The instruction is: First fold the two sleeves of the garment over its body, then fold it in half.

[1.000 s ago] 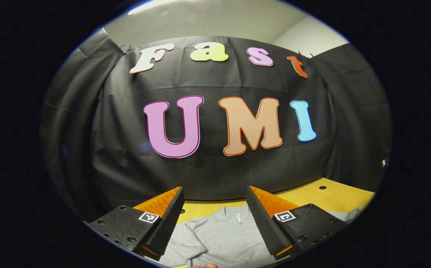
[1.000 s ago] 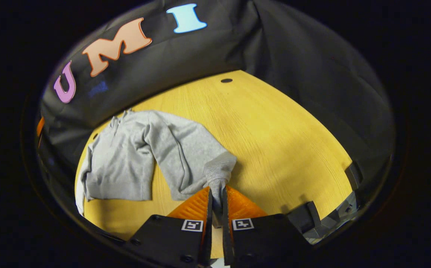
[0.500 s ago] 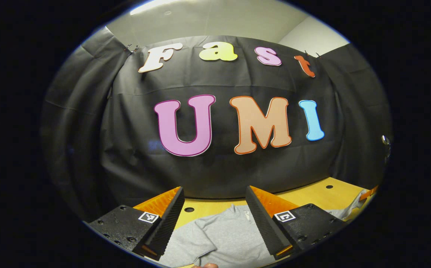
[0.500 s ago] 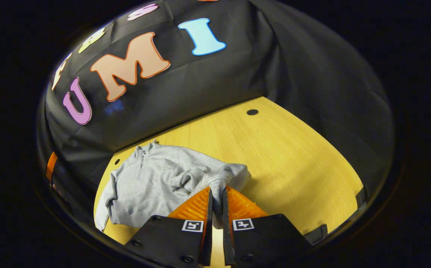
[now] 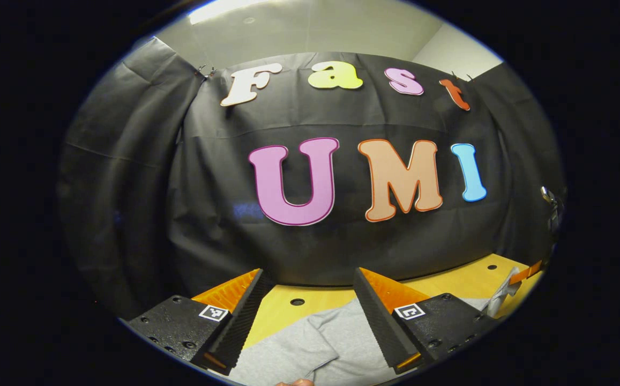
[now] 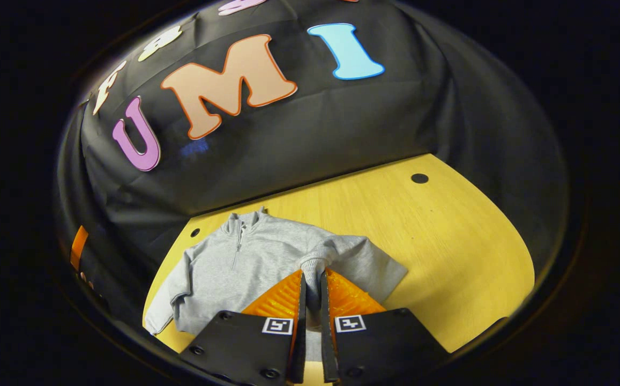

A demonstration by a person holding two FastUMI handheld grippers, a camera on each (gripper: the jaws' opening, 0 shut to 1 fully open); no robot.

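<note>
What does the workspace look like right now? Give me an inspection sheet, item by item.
Surface: yellow wooden table with small dark holes.
Job's things: grey sweatshirt lying collar toward the wall; one sleeve cuff drawn over its body.
Clutter: nothing seen.
Grippers: right gripper shut on the sleeve cuff; left gripper open above the sweatshirt, holding nothing.
Cables: nothing seen.
Surroundings: black cloth wall behind the table; pale ceiling above it.

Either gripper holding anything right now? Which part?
Right gripper is shut on the sweatshirt's sleeve cuff, carried over the body. Left gripper is open, holding nothing.
</note>
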